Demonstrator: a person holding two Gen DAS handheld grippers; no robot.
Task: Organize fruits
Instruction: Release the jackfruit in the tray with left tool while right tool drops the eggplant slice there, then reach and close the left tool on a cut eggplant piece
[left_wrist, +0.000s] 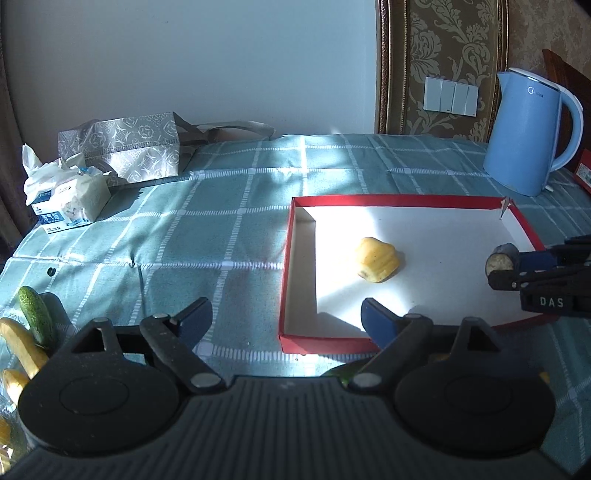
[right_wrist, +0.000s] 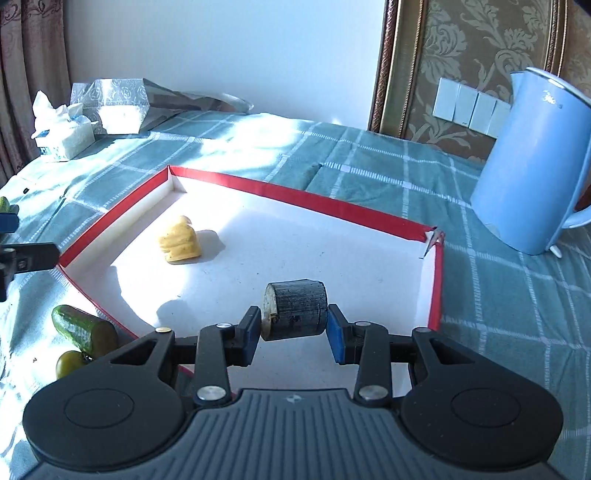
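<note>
table (left_wrist: 221, 229): checked cloth | kettle (left_wrist: 524, 136): far right corner | tray (left_wrist: 295, 325): red-rimmed, right half of table | left tool (left_wrist: 284, 317): spread, nothing between its pads, at tray's near-left corner | right tool (right_wrist: 293, 328): pinching dark chunk (right_wrist: 295, 310) above tray's near-right part | yellow piece (left_wrist: 376, 264): mid-tray | cucumber (left_wrist: 35, 314): near left edge

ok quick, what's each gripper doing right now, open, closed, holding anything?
Left gripper: open, nothing between its jaws.
Right gripper: closed on a dark eggplant chunk, held over the red-rimmed box.
</note>
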